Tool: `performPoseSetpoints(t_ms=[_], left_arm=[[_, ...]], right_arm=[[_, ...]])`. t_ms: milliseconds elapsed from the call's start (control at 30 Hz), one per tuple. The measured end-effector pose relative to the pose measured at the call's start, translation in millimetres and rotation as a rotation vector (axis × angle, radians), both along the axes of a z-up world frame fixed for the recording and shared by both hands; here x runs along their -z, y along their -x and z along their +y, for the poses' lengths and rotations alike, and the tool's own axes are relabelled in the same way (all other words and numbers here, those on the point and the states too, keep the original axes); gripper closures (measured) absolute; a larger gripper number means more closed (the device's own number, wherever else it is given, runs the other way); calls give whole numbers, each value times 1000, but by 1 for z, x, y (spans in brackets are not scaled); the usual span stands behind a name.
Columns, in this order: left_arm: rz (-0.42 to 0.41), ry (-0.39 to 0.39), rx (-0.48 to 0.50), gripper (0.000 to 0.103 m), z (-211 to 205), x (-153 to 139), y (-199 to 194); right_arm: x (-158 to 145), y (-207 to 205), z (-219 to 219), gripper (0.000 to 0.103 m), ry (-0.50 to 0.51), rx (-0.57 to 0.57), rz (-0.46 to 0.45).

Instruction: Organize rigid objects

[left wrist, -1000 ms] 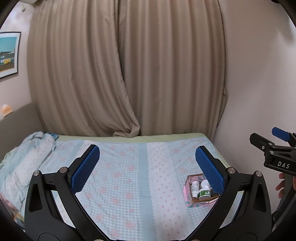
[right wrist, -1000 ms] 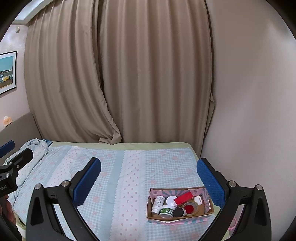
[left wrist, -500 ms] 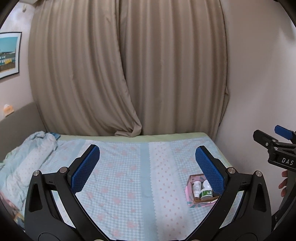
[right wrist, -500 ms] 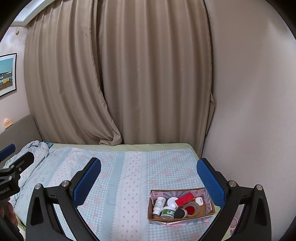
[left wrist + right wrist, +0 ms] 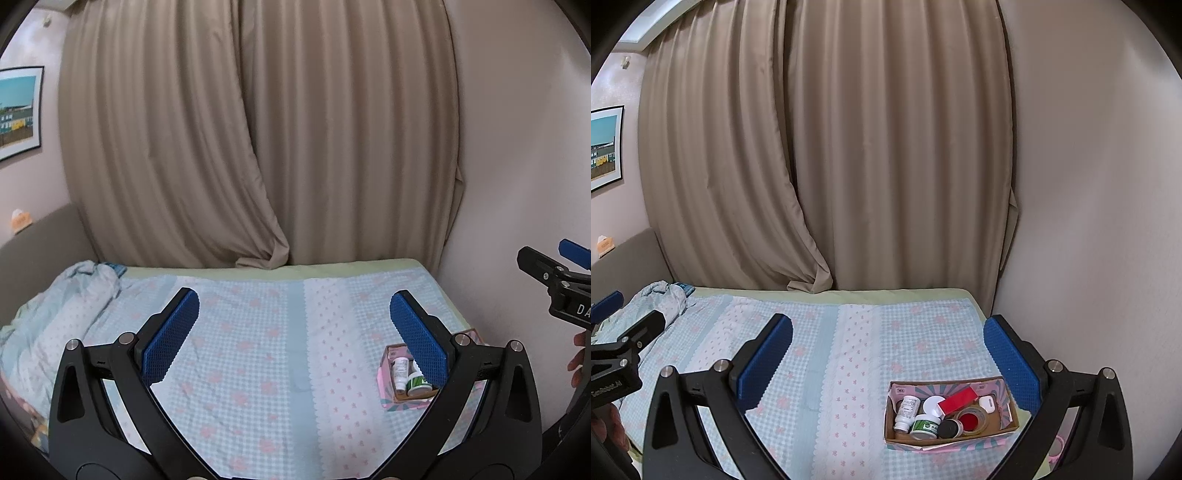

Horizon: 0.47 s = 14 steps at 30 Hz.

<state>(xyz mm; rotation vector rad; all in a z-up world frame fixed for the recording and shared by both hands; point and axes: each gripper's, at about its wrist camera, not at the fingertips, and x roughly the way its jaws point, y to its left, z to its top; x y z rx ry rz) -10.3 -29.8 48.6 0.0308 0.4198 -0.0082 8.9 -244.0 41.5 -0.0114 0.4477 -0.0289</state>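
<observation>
A small cardboard box with pink patterned walls sits on the bed near its right edge. Inside lie a white bottle, a green-labelled jar, a black lid, a red block, a tape roll and a small white case. My right gripper hangs open above the bed, empty, the box low between its fingers. In the left wrist view the box is partly hidden behind the right finger. My left gripper is open and empty too.
The bed has a blue checked cover with pink flowers. A crumpled blanket lies at its left end. Beige curtains hang behind, a wall on the right. The other gripper shows at the right edge.
Both grippers have drawn back and risen slightly; the box appears a little lower and smaller in both views. Both stay open and empty.
</observation>
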Motion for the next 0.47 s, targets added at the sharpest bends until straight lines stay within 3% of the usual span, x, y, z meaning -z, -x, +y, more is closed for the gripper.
performPoseSetpoints(t_ms=[267, 467], left_arm=[[-45, -31, -80, 0, 4, -1, 1], [-31, 1, -59, 0, 13, 5, -6]], right_arm=[[1, -4, 3, 0, -2, 2, 6], [-1, -12, 13, 0, 3, 6, 28]])
